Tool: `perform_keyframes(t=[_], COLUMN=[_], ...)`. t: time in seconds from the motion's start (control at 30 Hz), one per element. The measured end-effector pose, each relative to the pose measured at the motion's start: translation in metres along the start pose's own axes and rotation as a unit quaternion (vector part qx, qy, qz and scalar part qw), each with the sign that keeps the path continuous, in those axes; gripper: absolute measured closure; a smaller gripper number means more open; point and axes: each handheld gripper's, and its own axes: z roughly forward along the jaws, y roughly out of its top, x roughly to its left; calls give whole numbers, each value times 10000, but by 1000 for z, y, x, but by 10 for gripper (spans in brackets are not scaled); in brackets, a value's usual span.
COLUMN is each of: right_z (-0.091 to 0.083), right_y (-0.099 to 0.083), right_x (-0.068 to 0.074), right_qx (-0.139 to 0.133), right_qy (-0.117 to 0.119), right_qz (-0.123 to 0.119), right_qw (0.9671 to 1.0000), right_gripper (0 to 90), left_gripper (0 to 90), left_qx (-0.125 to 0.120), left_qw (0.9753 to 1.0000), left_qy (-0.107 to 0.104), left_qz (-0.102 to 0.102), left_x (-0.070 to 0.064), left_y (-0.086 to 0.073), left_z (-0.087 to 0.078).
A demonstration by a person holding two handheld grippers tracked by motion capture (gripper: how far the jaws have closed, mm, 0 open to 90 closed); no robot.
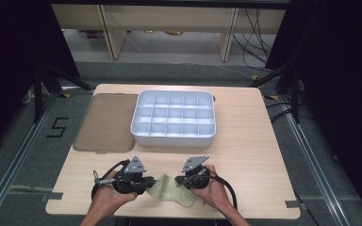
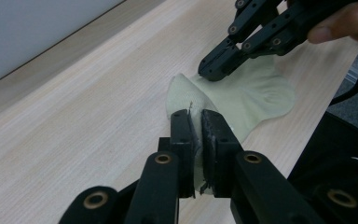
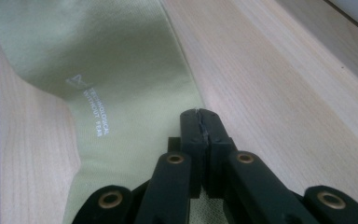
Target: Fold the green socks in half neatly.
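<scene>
Wooden table (image 1: 245, 141) bears one sock (image 1: 169, 189), both grippers' jaws clamped on it, one tray (image 1: 173, 137).

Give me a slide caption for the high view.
Both tongs, left and right, pinch a pale green sock at the table's near edge.

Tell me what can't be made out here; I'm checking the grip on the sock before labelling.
- Sock edge inside the left gripper: left gripper view, covered by the shut jaws.
- Sock's lower end: right gripper view, hidden behind the right gripper.
- Small print on the sock: high view, too small.
- Tray compartments: high view, contents too small.
</scene>
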Motion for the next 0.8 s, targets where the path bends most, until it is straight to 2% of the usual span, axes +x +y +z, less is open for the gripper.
perform_keyframes(t=[0.07,0.1,0.13,0.17,0.23,0.27,0.3,0.6,0.63,0.77,0.8], right_z=[2,5,5,6,7,8,9,11,11,9,3], right_y=[2,2,3,4,6,6,7,9,9,9,10], right_x=[-1,-2,-4,-4,-5,-3,-5,-7,-6,-7,-8], right_qx=[-38,-119,-71,-70,-74,-28,-75,-101,-82,-121,-253], right_qy=[53,63,74,113,116,148,161,250,242,262,282], right_qz=[43,54,33,81,29,184,45,32,151,185,281], right_qw=[10000,9999,9999,9999,9999,9997,9998,9996,9996,9994,9989], right_gripper=[898,899,899,899,899,899,899,899,899,889,889], left_gripper=[830,829,829,829,829,829,829,828,829,829,829], left_qx=[-18,-72,-72,-53,-101,-77,-90,-151,-133,-133,-125], left_qw=[10000,9999,9999,10000,9999,9999,9999,9998,9998,9998,9998], left_qy=[-4,-14,-14,-4,4,-25,-21,-56,-84,-81,-77], left_qz=[-22,-152,-152,-48,-79,-75,-107,-153,-129,-127,-131], left_x=[0,-2,-2,-1,0,1,0,-1,-1,0,0], left_y=[0,1,1,2,4,4,5,8,8,7,7], left_z=[0,1,1,0,0,-1,0,4,3,4,4])
